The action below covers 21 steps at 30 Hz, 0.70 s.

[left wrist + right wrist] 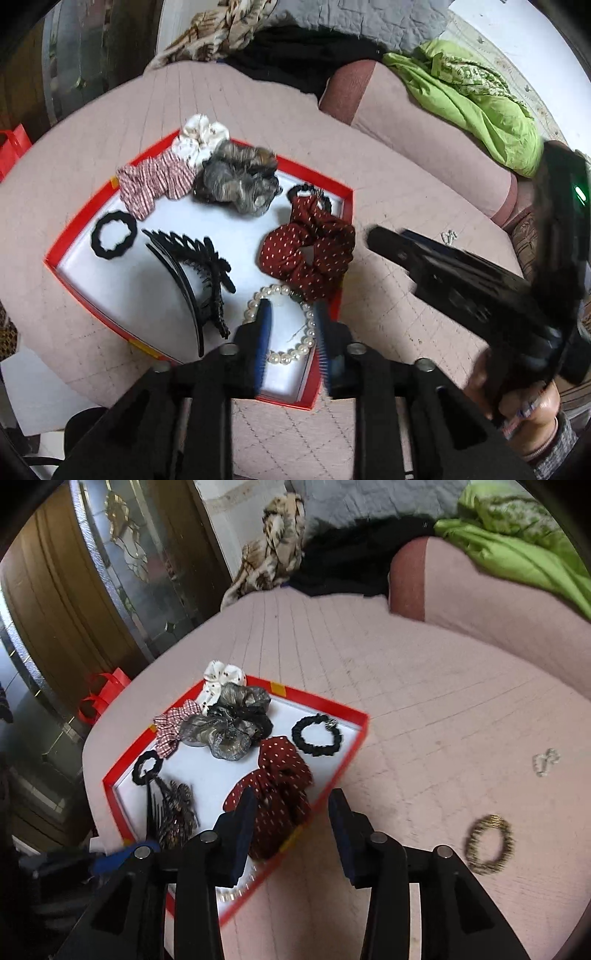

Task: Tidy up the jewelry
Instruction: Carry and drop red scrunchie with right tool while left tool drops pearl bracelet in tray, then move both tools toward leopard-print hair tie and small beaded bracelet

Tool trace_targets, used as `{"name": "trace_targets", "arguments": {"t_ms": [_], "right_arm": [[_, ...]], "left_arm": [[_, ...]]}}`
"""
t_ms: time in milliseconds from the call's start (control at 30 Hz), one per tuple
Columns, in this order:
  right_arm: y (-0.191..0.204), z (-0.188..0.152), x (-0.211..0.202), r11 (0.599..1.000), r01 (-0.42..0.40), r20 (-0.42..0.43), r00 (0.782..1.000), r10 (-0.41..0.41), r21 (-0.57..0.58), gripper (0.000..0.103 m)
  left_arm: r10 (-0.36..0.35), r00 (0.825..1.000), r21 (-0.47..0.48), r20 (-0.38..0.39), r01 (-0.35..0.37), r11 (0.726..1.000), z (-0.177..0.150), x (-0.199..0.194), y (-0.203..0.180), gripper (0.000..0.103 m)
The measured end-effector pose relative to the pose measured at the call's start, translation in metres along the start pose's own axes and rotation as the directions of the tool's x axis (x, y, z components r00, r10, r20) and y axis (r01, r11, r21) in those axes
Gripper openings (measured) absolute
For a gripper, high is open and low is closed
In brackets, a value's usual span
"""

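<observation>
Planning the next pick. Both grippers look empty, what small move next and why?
Probably swing the right gripper toward the gold bracelet. Its jaws stand open with nothing between them, and the bracelet and a small silver piece lie on the pink cover outside the red box. The pearl bracelet already lies inside.

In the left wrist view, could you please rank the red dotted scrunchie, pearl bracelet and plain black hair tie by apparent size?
1. red dotted scrunchie
2. pearl bracelet, partly hidden by the jaws and nearer the camera, so unsure
3. plain black hair tie
</observation>
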State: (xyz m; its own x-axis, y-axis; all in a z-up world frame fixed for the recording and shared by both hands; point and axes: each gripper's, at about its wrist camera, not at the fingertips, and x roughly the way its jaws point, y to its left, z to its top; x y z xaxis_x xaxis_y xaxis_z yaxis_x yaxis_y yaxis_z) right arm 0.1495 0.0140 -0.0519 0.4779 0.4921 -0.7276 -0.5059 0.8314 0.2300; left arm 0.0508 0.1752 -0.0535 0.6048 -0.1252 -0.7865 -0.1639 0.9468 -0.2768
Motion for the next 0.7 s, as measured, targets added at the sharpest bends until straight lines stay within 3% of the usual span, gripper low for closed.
{"name": "trace_targets", "arguments": {"t_ms": [233,400,567,700], "right_arm": [[-0.032,-0.026,-0.046,0.997,0.044,0.059,0.997,-0.048,0.062,0.05],[-0.049,-0.031,-0.069,0.993,0.068,0.081,0.994,-0.076,0.097,0.05],[-0.048,-0.023,-0.097,0.994,0.029,0.16,0.986,-0.046,0.107,0.05],[-0.043,-0.018,-0.098,0.995,0.027,0.161,0.986,-0.042,0.098,0.05]], "left_arm": [[0.079,0.995,0.04,0.057,-0.082,0.996,-0.001,-0.017,-0.019,0.048],[0.09,0.993,0.058,0.075,-0.094,0.994,-0.001,-0.031,-0.037,0.048],[0.128,0.985,0.069,0.113,-0.137,0.988,-0.003,-0.046,-0.049,0.048],[0.153,0.981,0.071,0.12,-0.162,0.984,0.0,-0.054,-0.056,0.048]]}}
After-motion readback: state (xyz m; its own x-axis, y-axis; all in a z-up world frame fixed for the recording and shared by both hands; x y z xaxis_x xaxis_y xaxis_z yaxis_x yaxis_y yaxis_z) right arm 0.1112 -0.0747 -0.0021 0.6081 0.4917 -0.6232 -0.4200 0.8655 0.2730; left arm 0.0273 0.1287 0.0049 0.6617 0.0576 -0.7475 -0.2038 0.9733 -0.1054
